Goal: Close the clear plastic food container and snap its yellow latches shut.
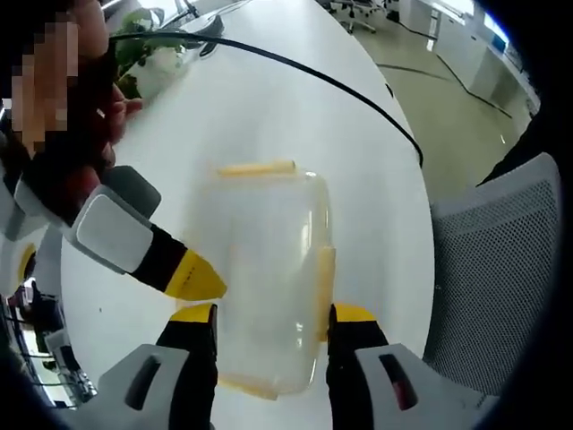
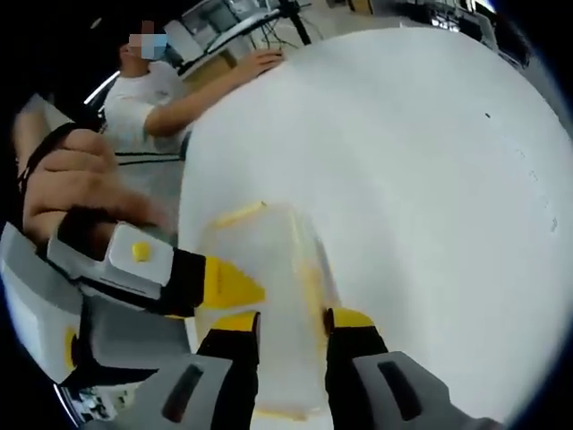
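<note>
- Container (image 1: 269, 278), clear plastic with yellow latches, lies flat on the white counter (image 1: 295, 107), directly ahead of the left hand-held gripper (image 1: 271, 324) and reaching in between its jaws.
- Left hand-held gripper: jaws wide apart, one on each long side of the container. Whether the pads touch the plastic I cannot tell; it looks a straddle more than a firm grip.
- Right hand-held gripper (image 1: 192, 273) comes in at the container's left side in the left gripper view, its yellow tip just beside the near-left edge. In the right gripper view its own jaws (image 2: 293, 321) also stand apart, with the container (image 2: 269, 296) running away between them; contact is blurred.
- Long axis: near to far, along both hand-held grippers' lines of sight.
- Nearer: both are at the near end; judging by the views, neither is clearly closer.
- Lid looks down already, though blur leaves that uncertain.
- Count: one container; three latches visible, namely far latch (image 1: 256, 167), right latch (image 1: 325, 278) and near latch (image 1: 251, 387); two hand-held grippers.
- Also: black cable (image 1: 358, 94) far, mesh chair (image 1: 501, 269) right.
</note>
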`<state>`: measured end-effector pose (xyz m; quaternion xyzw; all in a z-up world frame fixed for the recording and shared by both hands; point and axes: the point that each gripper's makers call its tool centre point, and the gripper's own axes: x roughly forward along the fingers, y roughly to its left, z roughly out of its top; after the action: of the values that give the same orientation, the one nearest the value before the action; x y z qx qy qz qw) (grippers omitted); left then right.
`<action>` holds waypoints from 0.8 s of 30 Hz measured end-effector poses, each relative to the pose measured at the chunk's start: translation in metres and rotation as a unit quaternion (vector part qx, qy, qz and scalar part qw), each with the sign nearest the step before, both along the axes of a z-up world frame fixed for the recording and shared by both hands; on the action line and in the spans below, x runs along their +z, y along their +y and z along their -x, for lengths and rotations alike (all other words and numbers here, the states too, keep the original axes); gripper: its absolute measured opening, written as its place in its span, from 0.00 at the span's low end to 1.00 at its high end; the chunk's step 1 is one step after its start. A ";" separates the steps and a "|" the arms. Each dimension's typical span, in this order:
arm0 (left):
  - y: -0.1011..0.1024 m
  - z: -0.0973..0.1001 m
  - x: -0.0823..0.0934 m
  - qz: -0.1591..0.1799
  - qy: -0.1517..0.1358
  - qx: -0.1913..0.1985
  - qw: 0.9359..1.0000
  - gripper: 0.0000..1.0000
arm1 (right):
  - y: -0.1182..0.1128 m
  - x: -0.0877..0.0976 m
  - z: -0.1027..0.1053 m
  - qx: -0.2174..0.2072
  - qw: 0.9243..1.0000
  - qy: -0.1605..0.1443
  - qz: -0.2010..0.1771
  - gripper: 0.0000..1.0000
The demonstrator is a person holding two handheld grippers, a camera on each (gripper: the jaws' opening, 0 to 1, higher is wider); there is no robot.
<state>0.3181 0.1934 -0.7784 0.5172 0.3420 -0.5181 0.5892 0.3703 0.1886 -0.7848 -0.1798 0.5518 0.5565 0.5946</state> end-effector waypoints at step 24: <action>-0.001 0.004 -0.004 -0.024 -0.014 -0.015 1.000 0.48 | 0.006 0.003 0.002 0.018 1.000 -0.005 0.013 0.29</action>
<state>0.3142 0.1925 -0.7820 0.5433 0.3382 -0.5109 0.5740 0.3682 0.1941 -0.7819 -0.2000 0.5530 0.5586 0.5849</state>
